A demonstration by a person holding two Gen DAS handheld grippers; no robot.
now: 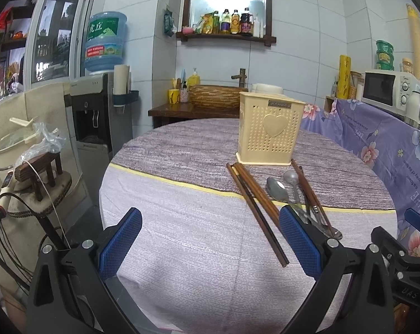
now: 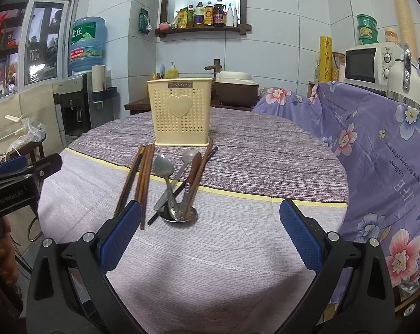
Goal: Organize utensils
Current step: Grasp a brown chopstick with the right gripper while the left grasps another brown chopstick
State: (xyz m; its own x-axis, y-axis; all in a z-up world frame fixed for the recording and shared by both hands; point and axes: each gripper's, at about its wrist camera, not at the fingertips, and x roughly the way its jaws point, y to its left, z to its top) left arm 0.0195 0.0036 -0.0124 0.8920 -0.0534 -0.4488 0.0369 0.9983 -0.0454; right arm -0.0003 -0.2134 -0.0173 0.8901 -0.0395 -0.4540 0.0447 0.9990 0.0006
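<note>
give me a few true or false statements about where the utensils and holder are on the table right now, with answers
1. The cream utensil holder stands upright on the table. True.
2. The wooden chopsticks are already inside the holder. False: they lie flat on the cloth in front of it.
3. The right tongs are open and hold nothing. True.
4. The left tongs grip a spoon. False: they are open and empty.
5. The metal spoons lie crossed in a pile with other utensils. True.
6. The holder has a star on its front. False: it is a heart.
</note>
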